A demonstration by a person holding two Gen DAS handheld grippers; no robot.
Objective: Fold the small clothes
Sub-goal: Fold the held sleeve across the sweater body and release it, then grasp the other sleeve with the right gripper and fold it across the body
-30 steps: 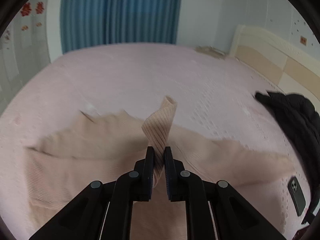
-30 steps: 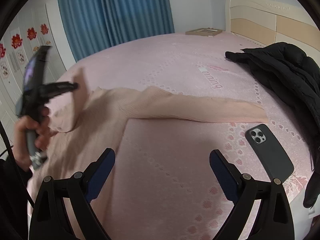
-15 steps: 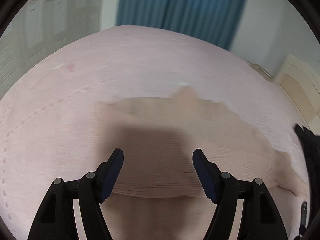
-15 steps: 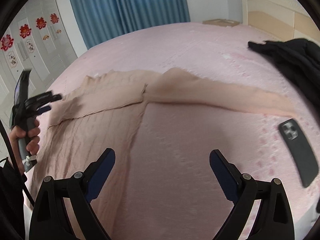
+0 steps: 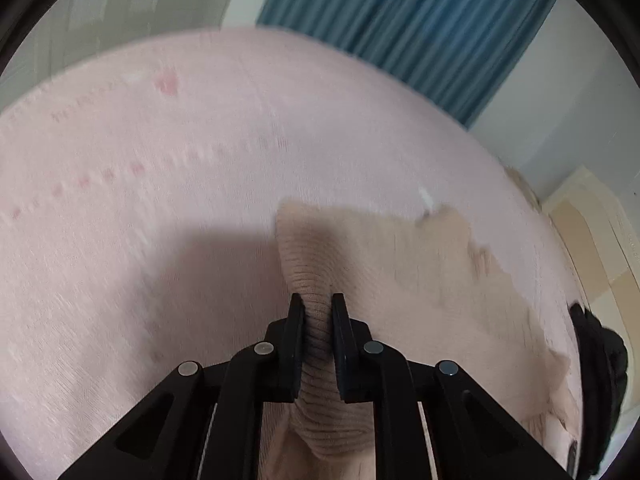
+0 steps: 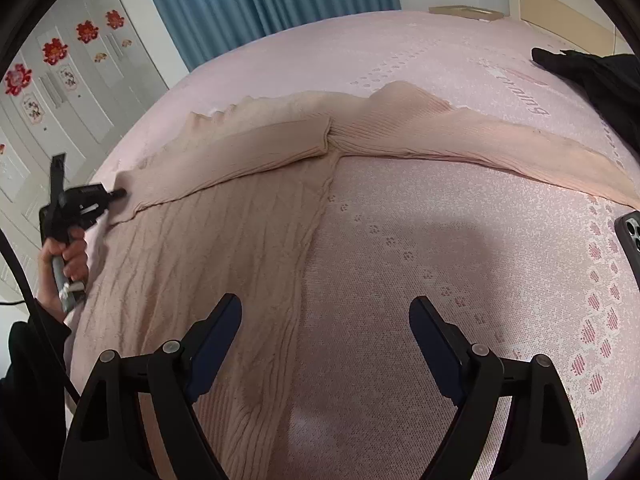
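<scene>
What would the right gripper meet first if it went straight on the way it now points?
Probably the bare pink bed cover between its open jaws; the right gripper points just right of the beige sweater's side edge. Depth is unclear.

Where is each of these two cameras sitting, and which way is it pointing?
Left wrist view: rides the left tool, looking along its black fingers, shut on a fold of the beige ribbed knit sweater, toward the blue curtain.
Right wrist view: rides the right tool, open above the pink bedspread; the person's left hand shows at its left edge.
Shared: sweater, bedspread, curtain, black garment.
</scene>
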